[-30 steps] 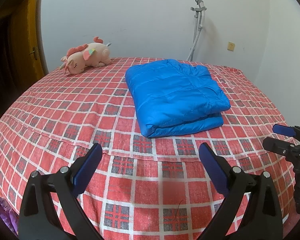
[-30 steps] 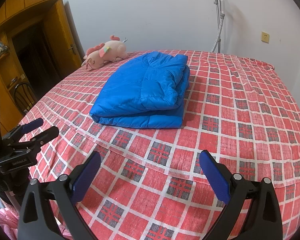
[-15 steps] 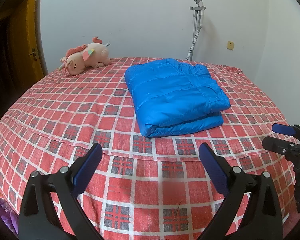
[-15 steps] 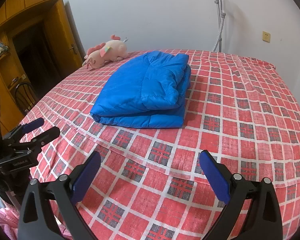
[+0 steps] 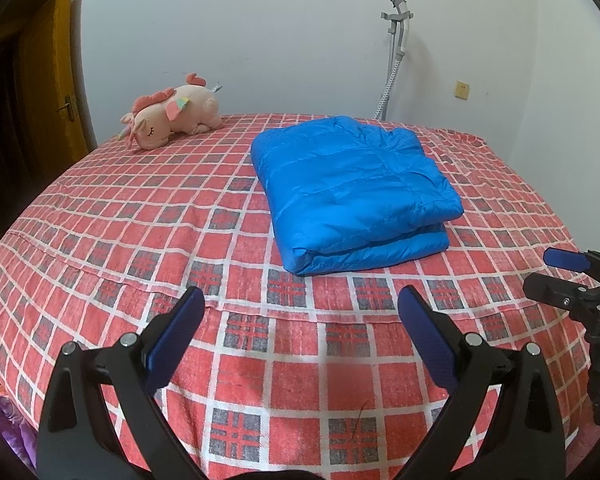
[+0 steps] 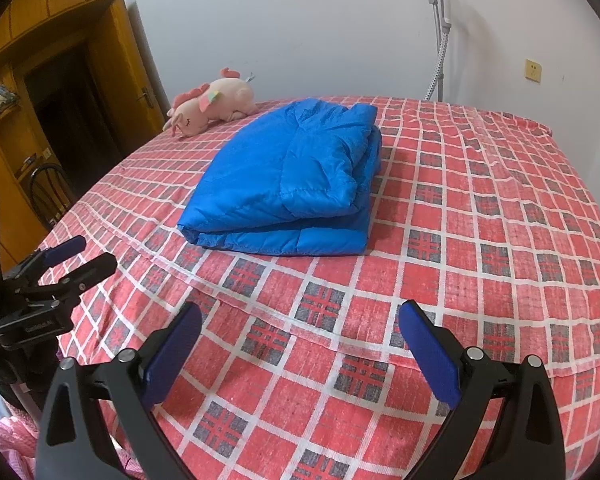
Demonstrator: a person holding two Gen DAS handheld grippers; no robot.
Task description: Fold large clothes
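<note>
A blue padded jacket lies folded into a thick rectangle on the bed with the red checked sheet. It also shows in the right wrist view. My left gripper is open and empty, held over the bed's near edge, short of the jacket. My right gripper is open and empty too, near the front edge. The right gripper shows at the right rim of the left wrist view. The left gripper shows at the left of the right wrist view.
A pink plush unicorn lies at the bed's far left corner by the wall. A grey stand with a hose rises behind the bed. A wooden door and shelves are to the left. A wall socket is at the right.
Both grippers have stayed open and almost still. The view has shifted very slightly. The jacket has not moved.
</note>
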